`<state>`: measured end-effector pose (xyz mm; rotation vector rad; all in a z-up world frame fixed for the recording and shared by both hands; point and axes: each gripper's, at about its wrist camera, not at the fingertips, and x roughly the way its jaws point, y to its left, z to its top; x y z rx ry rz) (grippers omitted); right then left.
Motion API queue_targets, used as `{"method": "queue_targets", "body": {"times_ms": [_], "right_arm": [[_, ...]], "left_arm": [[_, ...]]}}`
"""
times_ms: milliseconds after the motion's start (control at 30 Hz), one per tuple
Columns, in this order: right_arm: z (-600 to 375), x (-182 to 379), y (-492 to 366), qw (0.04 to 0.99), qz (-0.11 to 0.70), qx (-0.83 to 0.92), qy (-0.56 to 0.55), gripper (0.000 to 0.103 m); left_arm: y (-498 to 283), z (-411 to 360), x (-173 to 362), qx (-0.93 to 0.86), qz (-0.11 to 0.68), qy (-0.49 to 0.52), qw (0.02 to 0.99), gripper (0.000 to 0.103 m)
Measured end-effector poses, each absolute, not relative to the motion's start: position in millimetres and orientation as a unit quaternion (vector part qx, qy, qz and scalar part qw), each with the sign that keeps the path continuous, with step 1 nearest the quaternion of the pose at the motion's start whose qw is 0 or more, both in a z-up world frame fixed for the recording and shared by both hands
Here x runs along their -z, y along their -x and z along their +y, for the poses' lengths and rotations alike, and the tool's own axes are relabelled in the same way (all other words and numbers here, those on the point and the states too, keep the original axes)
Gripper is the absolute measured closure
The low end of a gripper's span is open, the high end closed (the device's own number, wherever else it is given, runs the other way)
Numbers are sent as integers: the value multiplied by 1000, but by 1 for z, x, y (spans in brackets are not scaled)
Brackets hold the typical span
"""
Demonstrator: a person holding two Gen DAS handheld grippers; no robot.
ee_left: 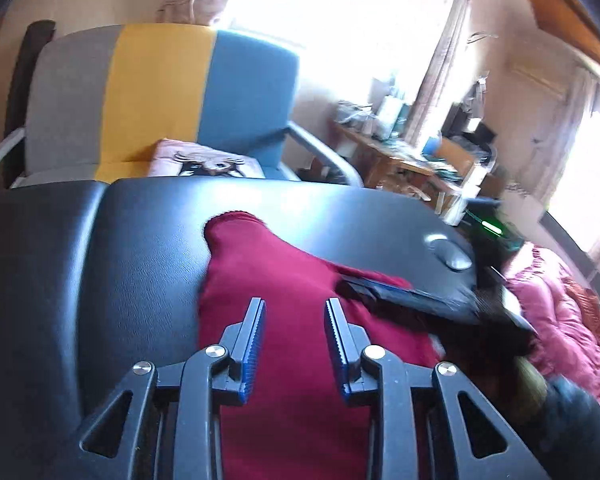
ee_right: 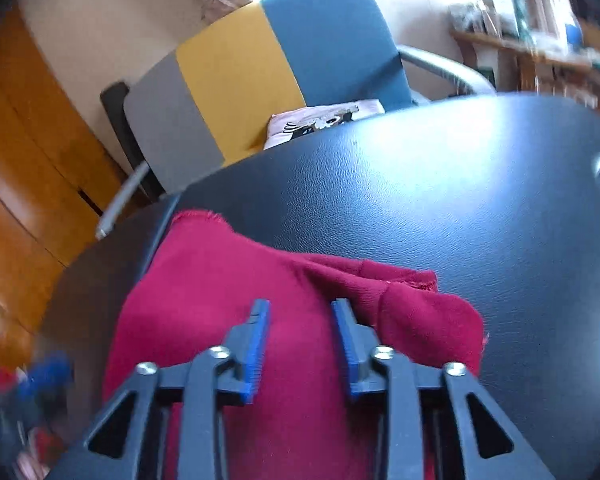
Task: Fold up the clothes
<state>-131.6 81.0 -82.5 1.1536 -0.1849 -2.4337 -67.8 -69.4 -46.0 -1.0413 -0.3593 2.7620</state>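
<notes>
A dark red garment (ee_left: 260,264) lies on a black leather-like table (ee_left: 140,232). My left gripper (ee_left: 295,304) is open and empty, just above the garment's middle. In the left wrist view the right gripper (ee_left: 420,300) shows blurred at the garment's right edge. In the right wrist view the garment (ee_right: 220,280) lies bunched, with a folded lump at the right. My right gripper (ee_right: 300,304) is open above it, with nothing between its fingers.
A grey, yellow and blue chair (ee_left: 160,92) stands behind the table with a pink printed cloth (ee_left: 208,164) on its seat. A pink quilted jacket (ee_left: 560,312) lies at the right. A cluttered wooden desk (ee_left: 404,152) stands by the window. A metal disc (ee_left: 448,252) sits in the table.
</notes>
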Motion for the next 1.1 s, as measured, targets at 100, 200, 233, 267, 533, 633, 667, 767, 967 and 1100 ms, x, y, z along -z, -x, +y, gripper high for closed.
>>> {"method": "queue_targets", "body": {"times_ms": [100, 200, 233, 267, 533, 633, 667, 767, 967, 1100], "right_arm": [[78, 89, 120, 210, -25, 895, -393, 54], [75, 95, 120, 206, -10, 902, -379, 54], [74, 97, 122, 210, -8, 903, -376, 54], [72, 98, 125, 217, -6, 902, -374, 53], [25, 104, 155, 366, -42, 850, -376, 48], [-10, 104, 150, 433, -42, 819, -374, 38], [-26, 104, 146, 460, -38, 805, -373, 36], [-58, 103, 138, 510, -26, 774, -374, 36], [-62, 100, 139, 532, -44, 755, -381, 37], [-24, 76, 135, 513, -52, 777, -361, 34]], "left_arm": [[86, -53, 73, -922, -91, 373, 59, 71], [87, -42, 100, -927, -57, 370, 28, 71], [81, -41, 100, -931, -52, 360, 21, 71], [79, -41, 100, -932, -51, 358, 11, 71], [61, -104, 104, -924, -75, 365, -82, 71], [46, -133, 104, -916, -75, 371, -134, 70], [39, -142, 104, -912, -79, 373, -150, 70], [21, -158, 104, -902, -90, 379, -184, 68], [-6, -180, 96, -902, -131, 369, -182, 68], [-27, -201, 87, -903, -180, 354, -162, 62]]}}
